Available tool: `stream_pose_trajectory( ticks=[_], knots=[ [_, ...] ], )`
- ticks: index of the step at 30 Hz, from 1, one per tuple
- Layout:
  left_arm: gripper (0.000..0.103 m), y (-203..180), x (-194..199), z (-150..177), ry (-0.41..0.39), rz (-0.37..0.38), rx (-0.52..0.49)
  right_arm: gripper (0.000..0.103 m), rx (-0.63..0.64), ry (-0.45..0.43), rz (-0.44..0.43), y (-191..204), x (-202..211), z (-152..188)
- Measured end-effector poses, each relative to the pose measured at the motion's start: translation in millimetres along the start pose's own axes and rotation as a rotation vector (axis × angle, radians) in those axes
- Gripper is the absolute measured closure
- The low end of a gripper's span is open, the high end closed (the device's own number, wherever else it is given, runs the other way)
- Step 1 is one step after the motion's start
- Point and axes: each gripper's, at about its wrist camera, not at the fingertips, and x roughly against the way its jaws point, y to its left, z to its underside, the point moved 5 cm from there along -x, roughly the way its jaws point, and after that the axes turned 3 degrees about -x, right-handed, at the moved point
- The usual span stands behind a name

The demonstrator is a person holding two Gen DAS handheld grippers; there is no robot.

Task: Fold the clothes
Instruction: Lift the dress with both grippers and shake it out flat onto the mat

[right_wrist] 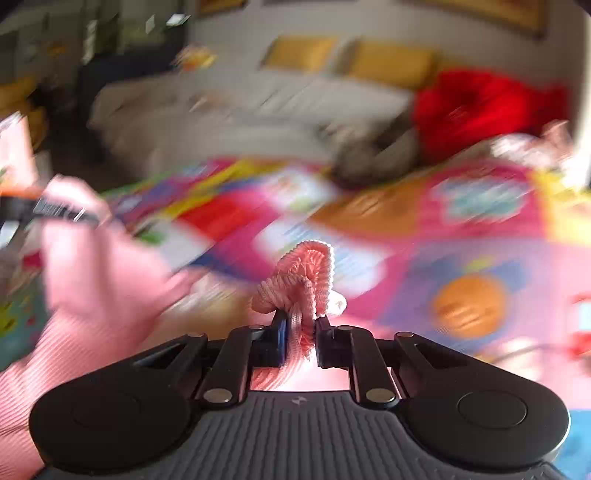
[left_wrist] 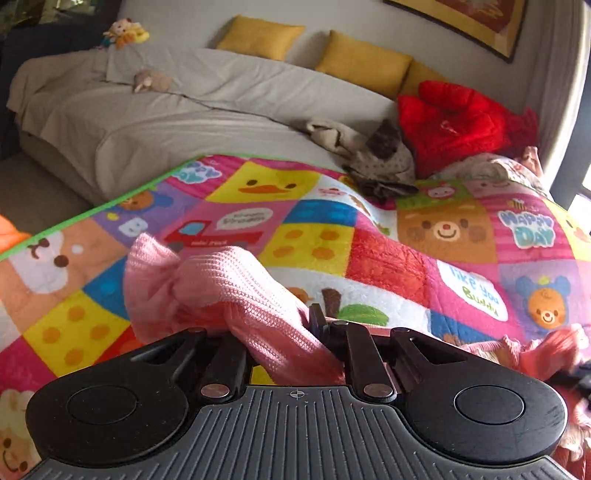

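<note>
A pink knit garment [left_wrist: 221, 291] bunches up between my left gripper's fingers; my left gripper [left_wrist: 280, 332] is shut on it above the colourful cartoon quilt [left_wrist: 388, 251]. In the right wrist view, my right gripper [right_wrist: 301, 328] is shut on a ribbed edge of the same pink garment [right_wrist: 303, 284], which stretches away to the left [right_wrist: 92, 280] toward the left gripper [right_wrist: 55, 214]. The right wrist view is blurred by motion.
A pile of clothes lies at the far side of the quilt: a red padded jacket [left_wrist: 454, 122] and grey-brown garments [left_wrist: 380, 162]. Behind is a grey-covered sofa [left_wrist: 184, 110] with yellow cushions [left_wrist: 362, 62] and soft toys [left_wrist: 125, 33].
</note>
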Motion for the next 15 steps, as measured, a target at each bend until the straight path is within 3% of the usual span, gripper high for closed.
stream_pose_trajectory(
  ticks=[2,5,8,11,13,14,15],
  knots=[
    [0.089,-1,1,-7,-0.027,-0.013,-0.003,0.091,-0.067,-0.104,0.126,-53,26,-24],
    [0.089,-2,1,-16,-0.070,-0.037,-0.014,0.091,-0.117,-0.184,0.302,-121,60,-37],
    [0.089,-2,-4,-18,-0.076,-0.075,-0.033,0.091,-0.140,-0.142,0.398,-163,67,-10],
    [0.088,0,-11,-14,-0.051,-0.117,-0.049,0.089,-0.150,-0.041,0.453,-185,58,33],
    [0.085,4,-13,-6,0.007,-0.130,-0.032,0.079,-0.151,0.017,0.469,-192,55,59],
    [0.075,6,-11,-2,0.036,-0.125,-0.025,0.074,-0.141,0.018,0.483,-192,63,65],
    [0.058,6,-7,2,0.057,-0.109,-0.025,0.062,-0.131,0.019,0.497,-192,70,72]
  ],
)
